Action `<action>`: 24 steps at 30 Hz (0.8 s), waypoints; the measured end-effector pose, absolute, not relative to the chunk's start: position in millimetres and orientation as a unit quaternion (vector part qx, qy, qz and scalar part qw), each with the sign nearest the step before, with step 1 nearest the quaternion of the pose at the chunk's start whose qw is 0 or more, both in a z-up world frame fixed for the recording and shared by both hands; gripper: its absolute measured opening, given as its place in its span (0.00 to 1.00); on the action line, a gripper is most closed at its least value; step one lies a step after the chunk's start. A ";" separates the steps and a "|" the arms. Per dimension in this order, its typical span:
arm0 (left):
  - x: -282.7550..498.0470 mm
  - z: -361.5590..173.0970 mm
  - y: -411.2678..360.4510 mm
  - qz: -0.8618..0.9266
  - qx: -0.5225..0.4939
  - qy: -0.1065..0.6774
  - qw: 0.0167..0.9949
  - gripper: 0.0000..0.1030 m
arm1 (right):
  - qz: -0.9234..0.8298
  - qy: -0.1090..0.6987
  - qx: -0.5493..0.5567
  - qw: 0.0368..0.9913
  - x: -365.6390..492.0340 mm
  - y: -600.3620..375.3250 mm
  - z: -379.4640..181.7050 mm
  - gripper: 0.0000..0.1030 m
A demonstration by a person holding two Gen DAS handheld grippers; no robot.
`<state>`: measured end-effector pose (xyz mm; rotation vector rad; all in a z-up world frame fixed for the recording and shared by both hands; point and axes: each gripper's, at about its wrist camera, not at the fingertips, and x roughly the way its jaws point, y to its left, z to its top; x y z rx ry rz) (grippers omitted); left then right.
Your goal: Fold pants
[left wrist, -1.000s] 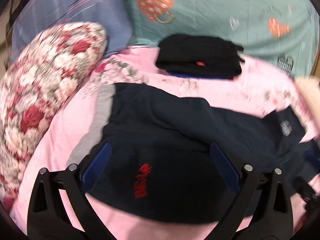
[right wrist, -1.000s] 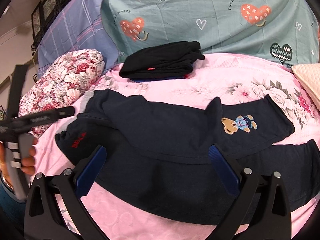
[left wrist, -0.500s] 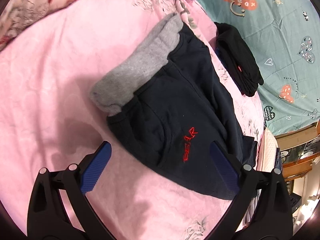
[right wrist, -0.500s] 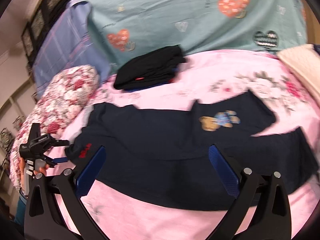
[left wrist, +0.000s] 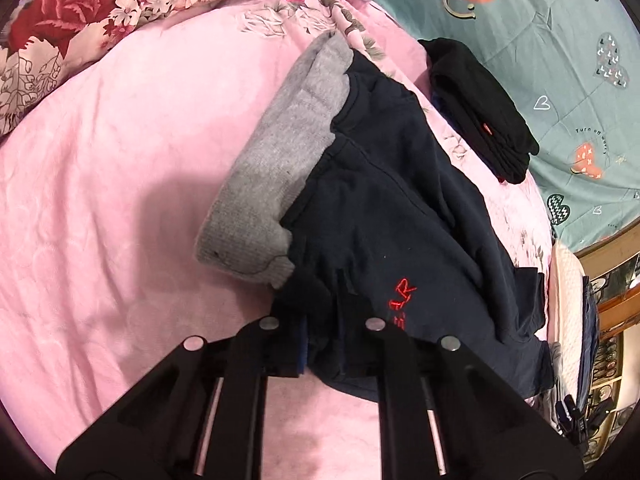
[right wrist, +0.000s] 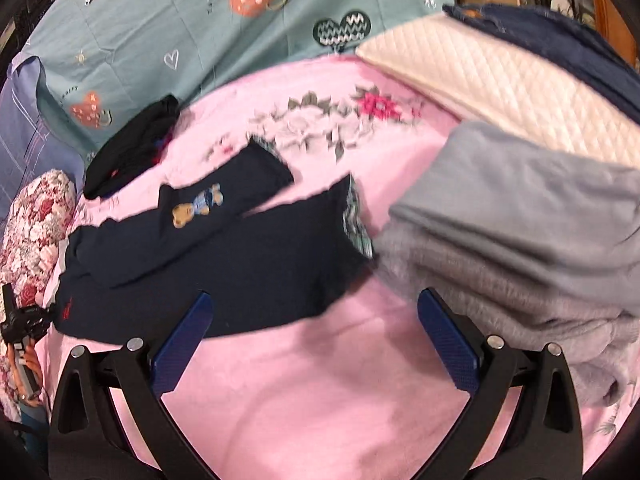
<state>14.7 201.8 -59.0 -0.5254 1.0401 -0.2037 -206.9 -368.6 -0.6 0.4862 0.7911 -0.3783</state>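
Seemingly, only the first grasp has been made. From the left wrist view, the left gripper [left wrist: 320, 344] is seen drawn narrow, its fingers closed on a bunch of dark cloth at the near waist corner of the navy pants [left wrist: 400, 216], just beside the red lettering [left wrist: 400, 300]. The grey waistband [left wrist: 280, 160] is turned up along the left edge of the garment, which is spread across the pink bedspread [left wrist: 120, 160]. A folded black garment [left wrist: 480, 112] is laid further off, near the teal quilt [left wrist: 560, 40], and a floral pillow [left wrist: 60, 20] is seen at the upper left.

From the right wrist view, the right gripper [right wrist: 316, 340] is held wide above bare pink bedspread [right wrist: 300, 400], nothing being gripped. The pants [right wrist: 240, 264] are laid out well ahead of it, one leg with a bear patch [right wrist: 198, 206] crossed over the other, the leg ends pointing toward the floral print. A grey garment pile [right wrist: 520, 240] is heaped at the right, touching the nearer leg end. The other hand-held gripper [right wrist: 24, 316] is visible at the far left by the waist.

No fold is judged complete: the legs are yet to be aligned, a hem is yet to be taken, and the halving is left.
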 end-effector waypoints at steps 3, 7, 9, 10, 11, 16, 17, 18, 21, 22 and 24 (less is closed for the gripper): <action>16.5 -61.9 202.5 -0.095 -0.266 0.486 0.827 0.18 | -0.180 0.401 0.240 0.866 -195.7 -373.1 -18.9 0.88; 17.0 -58.9 192.8 -0.089 -0.246 0.478 0.839 0.21 | -0.194 0.425 0.239 0.851 -171.8 -383.7 -39.8 0.69; 17.8 -57.1 187.4 -0.083 -0.224 0.477 0.846 0.18 | -0.194 0.418 0.235 0.856 -165.4 -385.7 -43.2 0.54; 18.6 -56.5 185.8 -0.079 -0.214 0.478 0.848 0.13 | -0.180 0.417 0.234 0.860 -162.3 -386.0 -43.4 0.29; 19.4 -56.1 185.1 -0.077 -0.208 0.480 0.849 0.13 | -0.170 0.419 0.239 0.859 -160.9 -387.2 -43.5 0.06; 16.4 -39.8 199.9 -0.094 -0.245 0.463 0.846 0.08 | -0.146 0.383 0.244 0.879 -179.0 -385.1 -6.8 0.05; 12.7 -29.4 206.2 -0.102 -0.257 0.452 0.848 0.08 | -0.140 0.376 0.248 0.882 -184.9 -384.2 0.5 0.05; 8.1 -19.6 211.7 -0.111 -0.267 0.441 0.850 0.08 | -0.132 0.369 0.254 0.884 -194.5 -382.8 10.7 0.05; -9.1 5.4 222.7 -0.129 -0.275 0.416 0.857 0.07 | -0.119 0.372 0.275 0.879 -215.9 -376.8 20.9 0.05; -13.9 10.4 224.8 -0.131 -0.274 0.414 0.858 0.07 | -0.118 0.375 0.279 0.876 -219.6 -375.0 19.3 0.05; -24.5 14.4 231.2 -0.129 -0.274 0.412 0.860 0.07 | -0.115 0.397 0.282 0.866 -229.5 -369.5 11.5 0.06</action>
